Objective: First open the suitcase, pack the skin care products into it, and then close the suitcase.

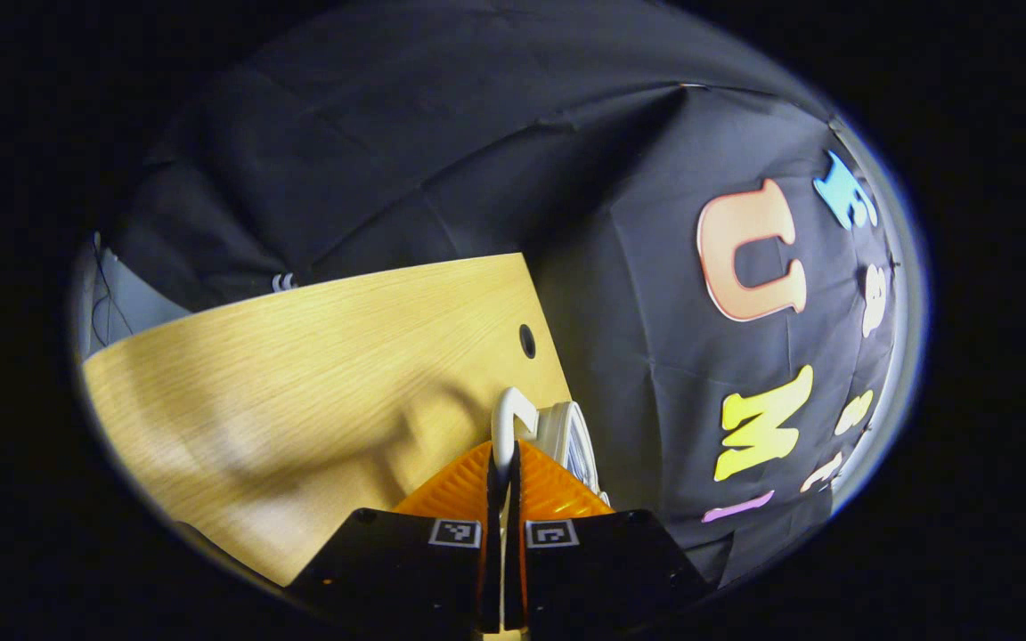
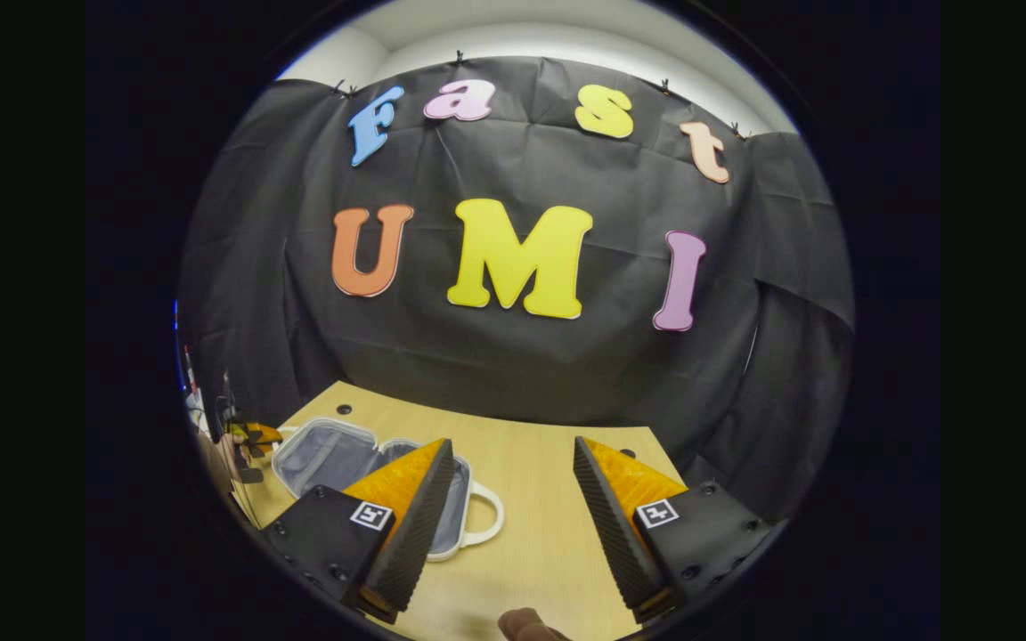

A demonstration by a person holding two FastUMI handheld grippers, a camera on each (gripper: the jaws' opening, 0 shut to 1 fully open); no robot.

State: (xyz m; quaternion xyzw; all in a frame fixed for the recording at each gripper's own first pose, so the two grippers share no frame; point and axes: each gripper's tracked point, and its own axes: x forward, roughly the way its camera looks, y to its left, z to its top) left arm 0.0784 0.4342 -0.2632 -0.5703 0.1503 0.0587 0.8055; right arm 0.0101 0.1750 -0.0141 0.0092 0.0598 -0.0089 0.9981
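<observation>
In the right gripper view a small suitcase (image 2: 328, 456) with a white rim and grey lining lies open on the wooden table (image 2: 549, 534), left of centre. One white handle (image 2: 488, 523) sticks out toward the middle. My right gripper (image 2: 513, 499) hovers open above the table, its left finger (image 2: 415, 512) overlapping the case's near half. In the left gripper view my left gripper (image 1: 504, 454) is shut on another white suitcase handle (image 1: 508, 411), with the case's rim (image 1: 572, 436) seen edge-on just behind it. Far off in the right gripper view, the left gripper (image 2: 250, 436) sits at the case's left end.
The table (image 1: 317, 383) has a small round hole (image 1: 527, 341) near its far corner, and its edge runs close to the black cloth wall. A person's fingertip (image 2: 526, 625) shows at the bottom of the right gripper view. Bare wood lies right of the case.
</observation>
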